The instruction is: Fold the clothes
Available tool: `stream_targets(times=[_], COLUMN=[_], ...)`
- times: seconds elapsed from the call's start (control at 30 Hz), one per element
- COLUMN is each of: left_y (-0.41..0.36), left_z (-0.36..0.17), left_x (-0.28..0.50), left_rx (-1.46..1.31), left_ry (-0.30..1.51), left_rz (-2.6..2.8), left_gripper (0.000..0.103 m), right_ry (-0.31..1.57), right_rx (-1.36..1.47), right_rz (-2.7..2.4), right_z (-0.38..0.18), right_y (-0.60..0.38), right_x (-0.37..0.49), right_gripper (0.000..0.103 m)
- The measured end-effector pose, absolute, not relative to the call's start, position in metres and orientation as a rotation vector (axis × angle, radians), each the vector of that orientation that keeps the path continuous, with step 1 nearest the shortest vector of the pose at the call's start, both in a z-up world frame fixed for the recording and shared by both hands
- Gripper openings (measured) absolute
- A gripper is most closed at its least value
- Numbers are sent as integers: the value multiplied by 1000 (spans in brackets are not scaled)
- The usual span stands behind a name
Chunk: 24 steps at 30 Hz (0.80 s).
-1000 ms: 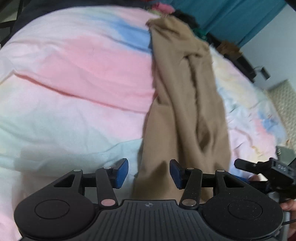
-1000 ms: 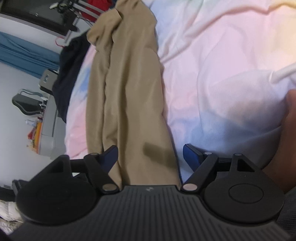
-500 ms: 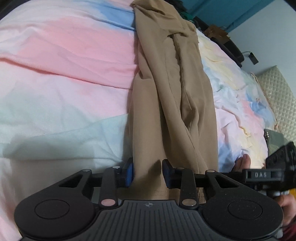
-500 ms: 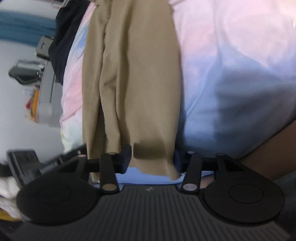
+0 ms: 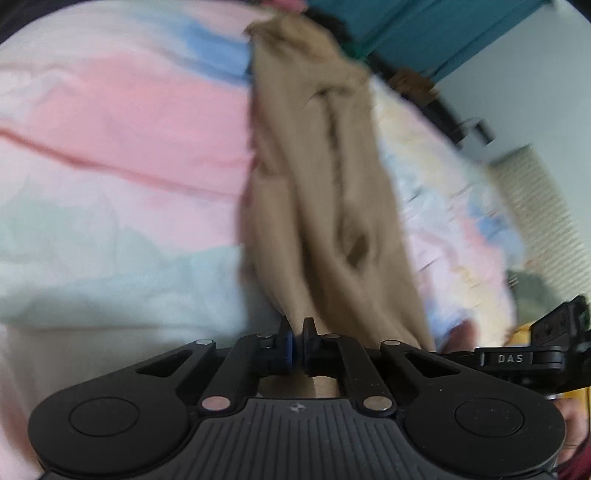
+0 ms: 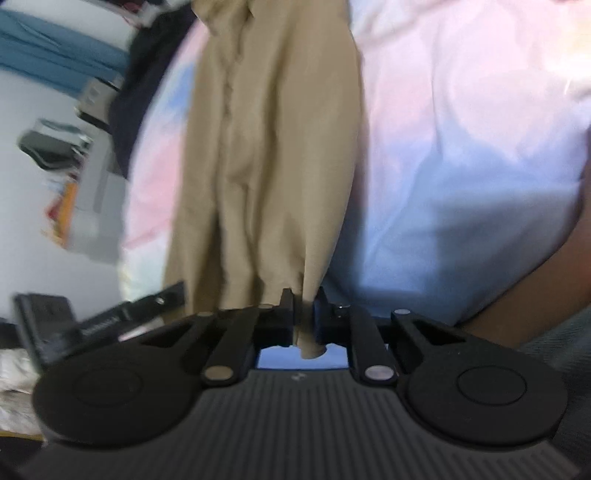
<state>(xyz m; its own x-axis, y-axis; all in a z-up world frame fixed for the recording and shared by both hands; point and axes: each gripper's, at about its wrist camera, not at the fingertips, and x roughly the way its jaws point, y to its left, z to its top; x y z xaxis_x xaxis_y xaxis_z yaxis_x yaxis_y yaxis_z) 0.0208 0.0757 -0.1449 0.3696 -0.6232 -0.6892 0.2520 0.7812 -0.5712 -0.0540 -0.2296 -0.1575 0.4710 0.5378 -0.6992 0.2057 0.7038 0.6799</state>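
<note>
A long tan garment [image 5: 332, 192] lies stretched away from me across a pastel bedsheet [image 5: 122, 155]. My left gripper [image 5: 297, 330] is shut on the garment's near left edge, and the cloth bunches up from the jaws. In the right wrist view the same tan garment [image 6: 273, 155] runs up the frame, and my right gripper [image 6: 305, 299] is shut on its near right edge, with a fold of cloth hanging below the jaws. The other gripper shows at the side of each view [image 5: 524, 358] [image 6: 110, 321]. Both views are blurred.
The pastel bedsheet [image 6: 461, 129] covers the bed. A dark garment [image 6: 147, 74] lies at the bed's far edge. A teal curtain [image 5: 424, 29] and a quilted headboard [image 5: 546, 206] stand beyond. A grey cabinet with clutter [image 6: 81, 184] is beside the bed.
Both grippers went from open around the garment's near end to shut on it. The cloth's near end now bunches and lifts, and both cameras are moving.
</note>
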Motion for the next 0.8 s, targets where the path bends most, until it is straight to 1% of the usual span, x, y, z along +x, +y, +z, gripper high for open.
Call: stream_targets(times=[0.1,0.27,0.33,0.47,0.53,0.63,0.8], left_y=[78,72,69,68,68,68,73], left_z=[-117,-54,-29,7,16,15,-10], left_x=[12,-10,-19,-41,-60,-95,-156], left_rx=[-462,-549,-580,-598,-597,-596,-632], left_ry=[961,775,709,635,615,627,677], left_rz=[-609,-609,-605,-594,-595,-577,-556], left_gripper=[5,5,4,4,4,4,3], right_ry=[951,765,720,644,628,618,666], right_rx=[745,710,714,732,719,702,748], right_rz=[240,292,314,356,368,383,381], right_z=[-115,-33,-7,33,39,39,-4], right_y=[-244,-269,-277,-294,-302,-308,-305], right_x=[-62,-66,-69,-82,-100,-132,-183], right_gripper=[12,12,12,12,12,12,12])
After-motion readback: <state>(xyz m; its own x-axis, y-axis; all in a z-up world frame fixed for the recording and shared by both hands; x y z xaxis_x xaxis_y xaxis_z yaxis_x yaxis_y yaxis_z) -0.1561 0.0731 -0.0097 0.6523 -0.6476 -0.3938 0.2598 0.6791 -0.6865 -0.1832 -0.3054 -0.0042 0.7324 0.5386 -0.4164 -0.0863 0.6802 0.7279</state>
